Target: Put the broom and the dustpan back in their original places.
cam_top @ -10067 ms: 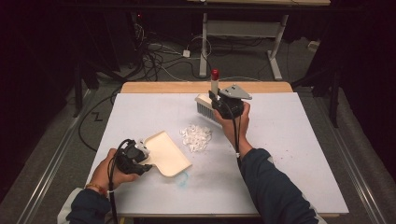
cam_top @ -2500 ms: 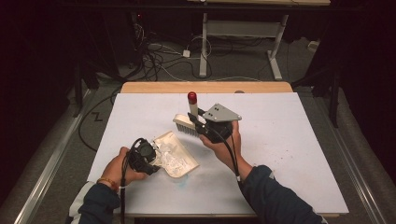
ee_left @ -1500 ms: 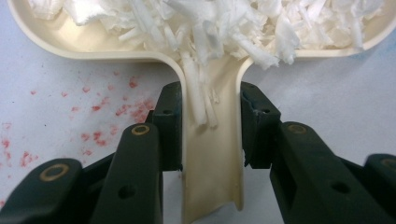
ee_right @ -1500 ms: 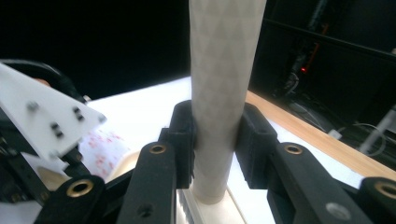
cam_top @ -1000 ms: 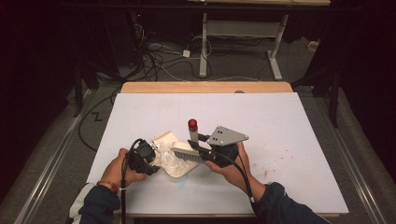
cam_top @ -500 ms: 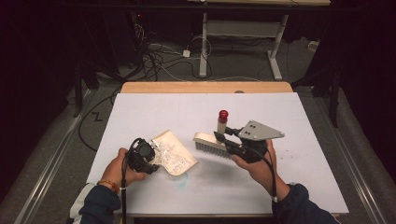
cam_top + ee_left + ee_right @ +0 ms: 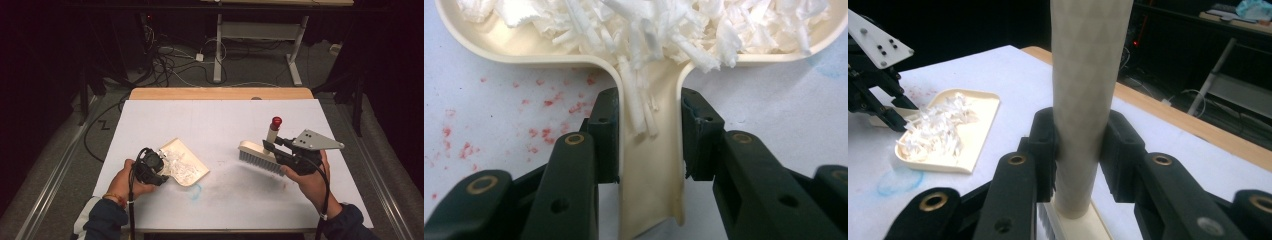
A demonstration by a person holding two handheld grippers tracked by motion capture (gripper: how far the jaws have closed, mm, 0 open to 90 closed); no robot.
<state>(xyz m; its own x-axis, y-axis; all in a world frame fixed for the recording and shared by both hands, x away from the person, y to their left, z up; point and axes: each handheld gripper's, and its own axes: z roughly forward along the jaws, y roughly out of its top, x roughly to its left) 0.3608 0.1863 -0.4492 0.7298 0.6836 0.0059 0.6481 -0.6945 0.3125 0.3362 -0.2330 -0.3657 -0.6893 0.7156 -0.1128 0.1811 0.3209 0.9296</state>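
Observation:
A cream dustpan (image 7: pixel 186 161) lies on the white table at front left, loaded with white shredded paper (image 7: pixel 176 164). My left gripper (image 7: pixel 159 168) is shut on the dustpan's handle (image 7: pixel 651 165), and shreds (image 7: pixel 659 30) spill down into the handle channel. At the right, a brush (image 7: pixel 257 155) with a cream back, pale bristles and a red-tipped upright handle (image 7: pixel 273 129) hangs just over the table. My right gripper (image 7: pixel 272 145) is shut on that handle (image 7: pixel 1087 95). The right gripper view also shows the dustpan (image 7: pixel 948 131) and the left gripper (image 7: pixel 878 100) far off to the left.
The white table top (image 7: pixel 220 120) has a faint blue mark (image 7: pixel 194 190) by the dustpan's lip and red specks (image 7: pixel 544 105) near its handle. A wooden strip (image 7: pixel 220 93) edges the far side. Cables and a desk frame (image 7: pixel 250 45) stand on the floor beyond.
The paper pile was swept from the table into the dustpan. In the last second my right gripper has carried the brush away from the dustpan to the right. The left gripper stayed put.

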